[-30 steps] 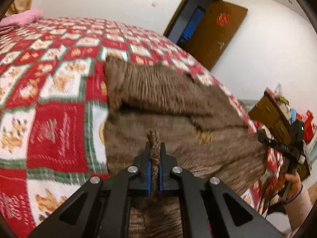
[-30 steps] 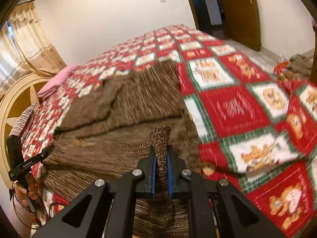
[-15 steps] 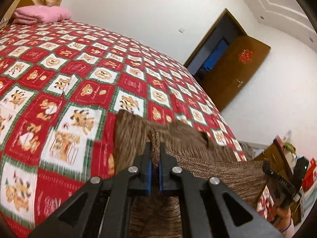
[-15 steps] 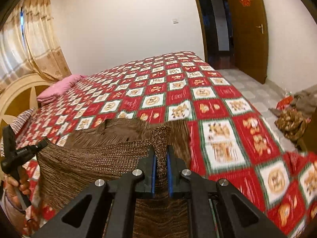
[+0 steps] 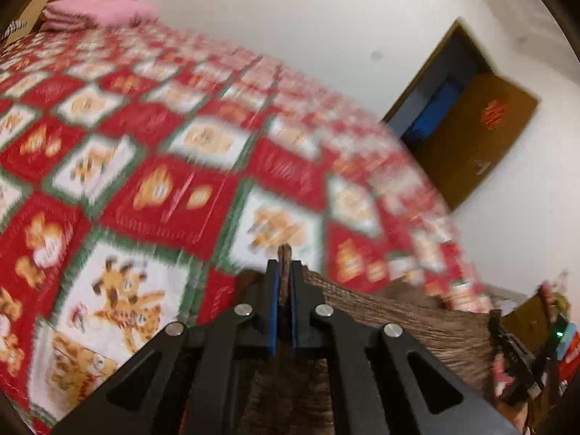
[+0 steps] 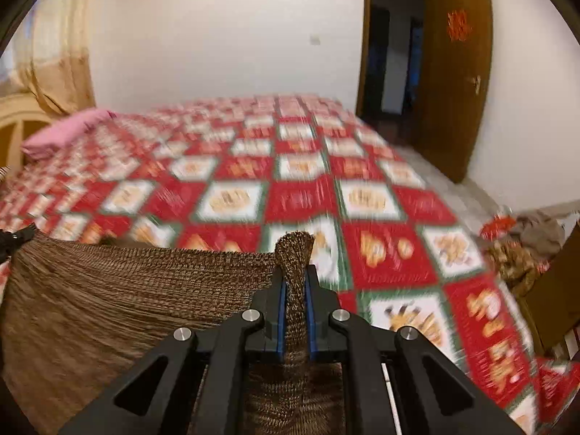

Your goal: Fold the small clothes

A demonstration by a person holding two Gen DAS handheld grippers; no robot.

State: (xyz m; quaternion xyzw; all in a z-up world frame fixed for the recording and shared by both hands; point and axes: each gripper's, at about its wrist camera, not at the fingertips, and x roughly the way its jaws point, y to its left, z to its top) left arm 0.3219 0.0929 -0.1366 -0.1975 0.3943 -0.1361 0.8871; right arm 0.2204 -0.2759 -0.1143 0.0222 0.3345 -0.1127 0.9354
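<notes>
Left gripper (image 5: 284, 272) fingers pinched narrow on a corner of the brown knit garment (image 5: 398, 311), a tuft poking out above the blue pads. Right gripper (image 6: 294, 282) fingers likewise clamped on another corner of it, cloth bunched up between them. Stretched taut between both grippers, lifted above the red, white and green patchwork bedspread (image 6: 301, 195). Beyond, pink pillow (image 6: 65, 134) at the bed's head; brown door (image 6: 456, 79) ajar.
</notes>
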